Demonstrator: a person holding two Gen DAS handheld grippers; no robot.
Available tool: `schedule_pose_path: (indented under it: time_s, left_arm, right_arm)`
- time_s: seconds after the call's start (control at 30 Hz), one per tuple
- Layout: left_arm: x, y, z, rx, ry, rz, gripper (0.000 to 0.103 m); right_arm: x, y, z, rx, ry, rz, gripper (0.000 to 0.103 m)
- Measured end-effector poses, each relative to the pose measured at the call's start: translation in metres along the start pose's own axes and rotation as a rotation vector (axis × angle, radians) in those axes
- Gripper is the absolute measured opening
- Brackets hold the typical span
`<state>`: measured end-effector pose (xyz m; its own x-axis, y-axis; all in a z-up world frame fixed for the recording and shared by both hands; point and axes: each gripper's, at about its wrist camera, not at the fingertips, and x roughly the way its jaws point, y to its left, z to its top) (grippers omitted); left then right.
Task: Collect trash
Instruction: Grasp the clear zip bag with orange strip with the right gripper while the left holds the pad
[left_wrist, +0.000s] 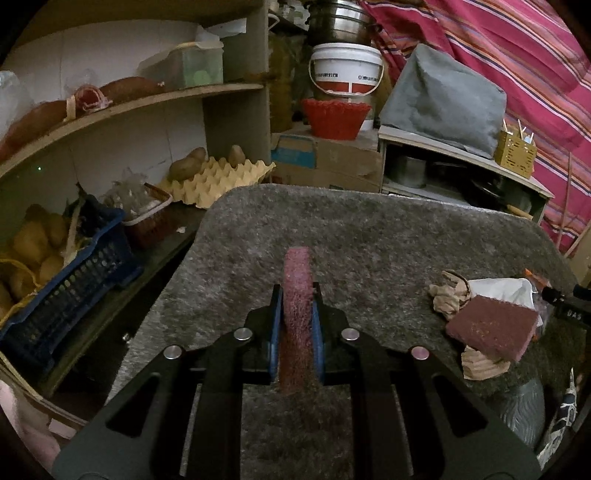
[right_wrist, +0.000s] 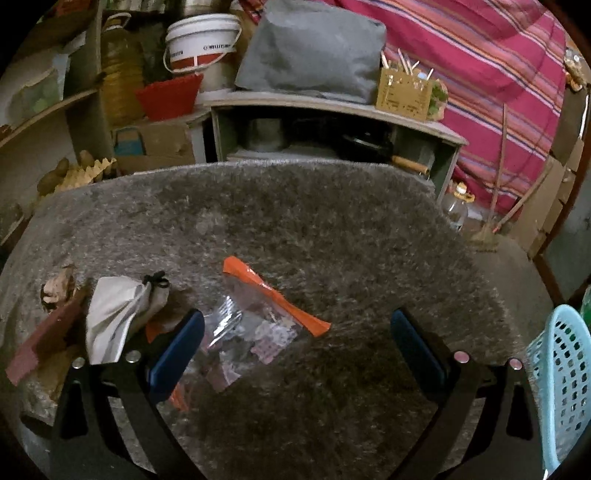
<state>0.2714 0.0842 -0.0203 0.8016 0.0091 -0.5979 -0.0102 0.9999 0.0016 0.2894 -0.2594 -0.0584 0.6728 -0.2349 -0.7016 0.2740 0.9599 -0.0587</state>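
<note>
a pink scouring pad (left_wrist: 296, 295) is held edge-up between the blue pads of the left gripper (left_wrist: 296, 306), clamped tight, above the grey shaggy rug (left_wrist: 369, 229). it is judged light and soft – easily squeezed. the right gripper (right_wrist: 295, 332) is spread wide over a clear plastic bag with an orange strip (right_wrist: 258, 325); slippery, thin – best pinched at a crumpled fold.

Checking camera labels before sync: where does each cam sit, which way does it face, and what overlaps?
Left wrist: on the left gripper, facing along its fingers over the grey rug toward shelves; jaws shut on a pink scouring pad.
Right wrist: on the right gripper, angled down at a clear bag with orange strip; jaws open.
Shared: rug, white bucket, red basket, maroon pad.
</note>
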Motion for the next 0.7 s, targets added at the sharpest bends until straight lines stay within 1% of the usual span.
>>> schedule_pose_path:
  time_s: [0.1, 0.17, 0.23, 0.27, 0.33, 0.47, 0.5, 0.57, 0.6, 0.67, 0.7]
  left_arm:
    - [0.004, -0.004, -0.002, 0.009, 0.006, -0.002, 0.013]
    - [0.003, -0.006, -0.002, 0.019, 0.001, 0.002, 0.013]
    - [0.002, -0.009, -0.002, 0.029, -0.006, 0.002, 0.013]
    - [0.002, -0.010, -0.001, 0.030, -0.007, 0.002, 0.013]
    - [0.002, -0.011, -0.002, 0.035, -0.006, 0.002, 0.013]
    - [0.003, -0.009, -0.002, 0.029, 0.001, 0.004, 0.013]
    - [0.003, -0.009, -0.002, 0.026, 0.000, 0.005, 0.013]
    - [0.002, -0.009, -0.001, 0.022, 0.000, 0.006, 0.013]
    - [0.002, -0.010, 0.000, 0.020, -0.002, 0.005, 0.013]
    - [0.000, -0.011, 0.000, 0.021, -0.004, 0.005, 0.013]
    - [0.000, -0.012, 0.000, 0.024, -0.006, 0.006, 0.013]
  right_arm:
    - [0.007, 0.006, -0.003, -0.019, 0.023, -0.003, 0.098]
    - [0.007, 0.009, -0.003, -0.030, 0.018, -0.011, 0.098]
    - [0.008, 0.008, -0.003, -0.029, 0.020, -0.001, 0.097]
    - [0.008, 0.007, -0.003, -0.025, 0.022, 0.017, 0.095]
    - [0.010, 0.006, -0.003, -0.016, 0.034, 0.056, 0.075]
    - [0.008, 0.007, -0.005, -0.019, 0.035, 0.099, 0.064]
    - [0.008, 0.008, -0.004, -0.019, 0.034, 0.125, 0.053]
    - [0.005, 0.008, -0.005, -0.020, 0.021, 0.133, 0.048]
    - [0.004, 0.008, -0.005, -0.020, 0.019, 0.141, 0.042]
    - [0.001, 0.006, -0.005, -0.019, 0.008, 0.151, 0.035]
    - [-0.002, 0.005, -0.005, -0.020, 0.000, 0.153, 0.027]
